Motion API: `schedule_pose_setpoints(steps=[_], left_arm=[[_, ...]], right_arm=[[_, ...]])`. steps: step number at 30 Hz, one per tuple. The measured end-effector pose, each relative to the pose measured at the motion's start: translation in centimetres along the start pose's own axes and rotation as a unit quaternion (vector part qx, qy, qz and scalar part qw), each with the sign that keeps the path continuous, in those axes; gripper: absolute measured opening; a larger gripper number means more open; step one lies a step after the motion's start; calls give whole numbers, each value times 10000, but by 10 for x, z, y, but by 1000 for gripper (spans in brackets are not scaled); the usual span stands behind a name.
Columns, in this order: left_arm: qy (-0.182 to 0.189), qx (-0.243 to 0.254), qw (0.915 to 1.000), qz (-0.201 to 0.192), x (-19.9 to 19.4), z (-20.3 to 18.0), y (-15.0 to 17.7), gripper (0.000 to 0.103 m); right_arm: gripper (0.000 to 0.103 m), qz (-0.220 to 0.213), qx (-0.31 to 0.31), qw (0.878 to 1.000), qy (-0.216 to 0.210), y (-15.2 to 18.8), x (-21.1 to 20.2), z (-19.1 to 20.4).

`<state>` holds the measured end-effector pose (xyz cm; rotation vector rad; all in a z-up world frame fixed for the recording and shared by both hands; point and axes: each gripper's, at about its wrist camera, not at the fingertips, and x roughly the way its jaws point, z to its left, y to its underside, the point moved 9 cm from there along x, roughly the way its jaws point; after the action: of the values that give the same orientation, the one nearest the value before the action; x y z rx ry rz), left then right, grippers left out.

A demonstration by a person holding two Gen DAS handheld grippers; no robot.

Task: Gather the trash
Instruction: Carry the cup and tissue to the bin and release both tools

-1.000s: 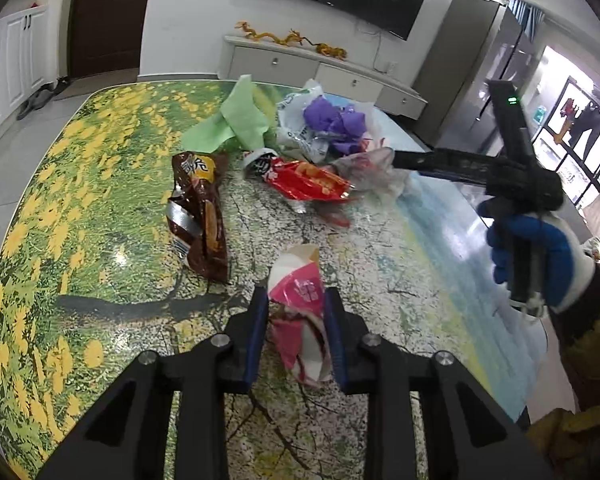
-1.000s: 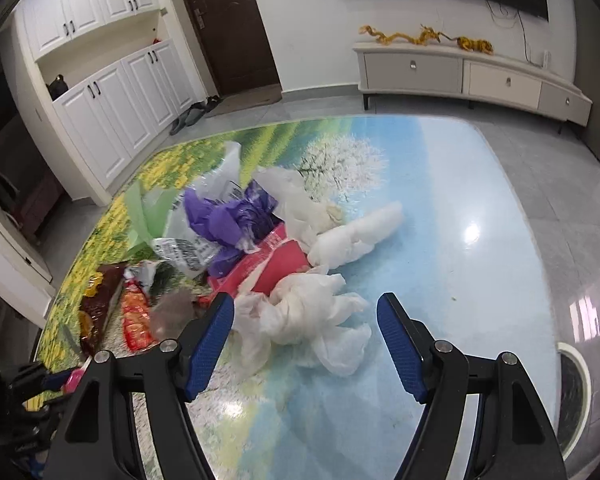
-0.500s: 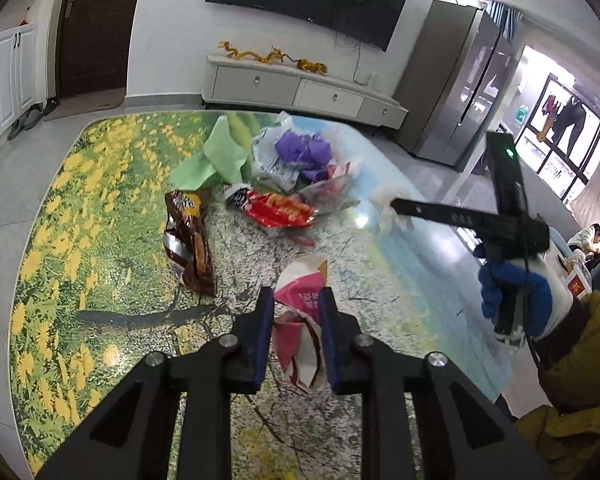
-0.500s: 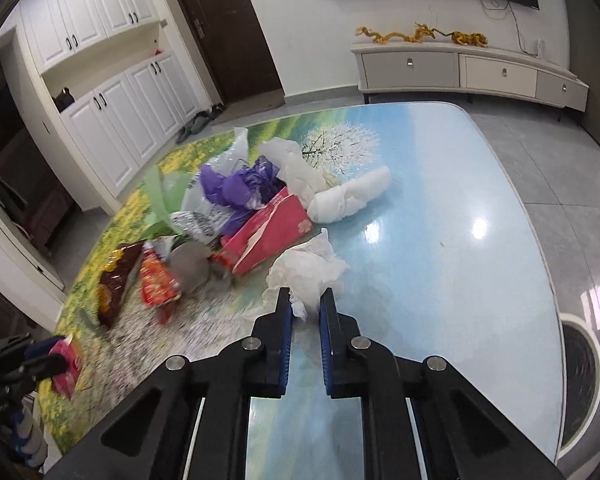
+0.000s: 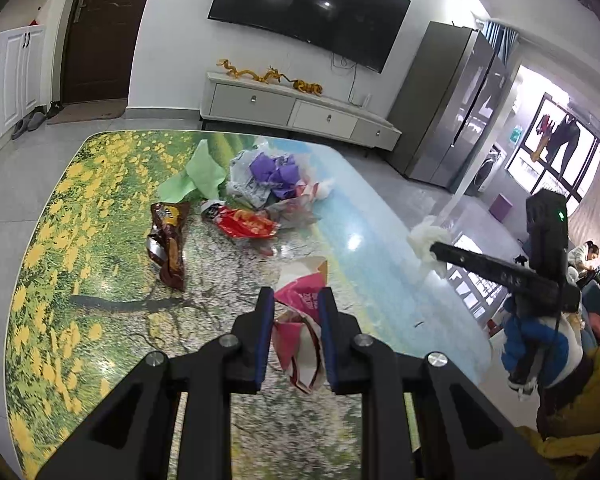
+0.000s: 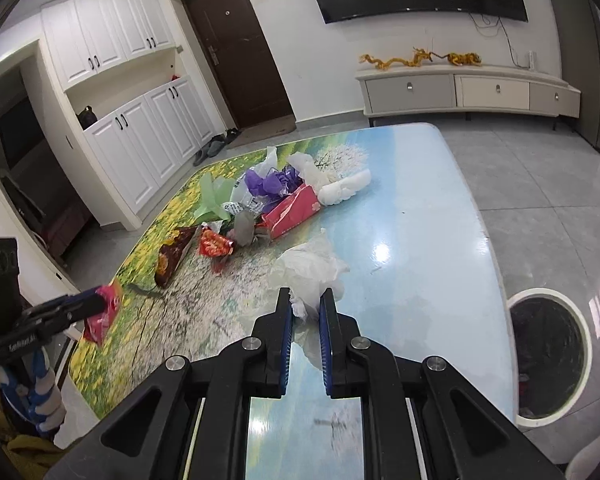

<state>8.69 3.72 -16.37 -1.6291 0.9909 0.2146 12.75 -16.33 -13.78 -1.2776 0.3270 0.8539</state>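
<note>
My left gripper [image 5: 297, 300] is shut on a pink and white snack wrapper [image 5: 302, 300] and holds it above the near part of the table; the wrapper also shows in the right wrist view [image 6: 104, 312]. My right gripper [image 6: 305, 302] is shut on a crumpled white tissue [image 6: 310, 270], lifted over the blue end of the table; the tissue also shows in the left wrist view [image 5: 428, 240]. A pile of trash stays on the table: a brown snack bag [image 5: 167, 240], a red wrapper [image 5: 244, 224], green paper [image 5: 198, 174], purple plastic [image 5: 274, 170] and a red box [image 6: 294, 210].
The table [image 6: 420, 184] has a printed flower and sky picture. A round white bin with a dark liner [image 6: 548, 344] stands on the floor at the table's right side. A TV cabinet [image 6: 468, 90] and white cupboards [image 6: 140, 136] line the walls.
Both grippers have risen and pulled back from the pile. The right gripper closed on the white tissue and lifted it. The left keeps hold of the pink wrapper.
</note>
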Motion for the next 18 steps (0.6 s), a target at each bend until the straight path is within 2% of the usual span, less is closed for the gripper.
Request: schedule_pose_setpoints(steps=[10, 18], left_arm=[[-4, -42, 10000, 24, -2, -21, -2, 21], [3, 164, 9999, -6, 2, -42, -27, 21]], right_arm=[[12, -283, -17, 9996, 77, 10, -39, -14], [12, -531, 256, 9982, 143, 13, -60, -48]])
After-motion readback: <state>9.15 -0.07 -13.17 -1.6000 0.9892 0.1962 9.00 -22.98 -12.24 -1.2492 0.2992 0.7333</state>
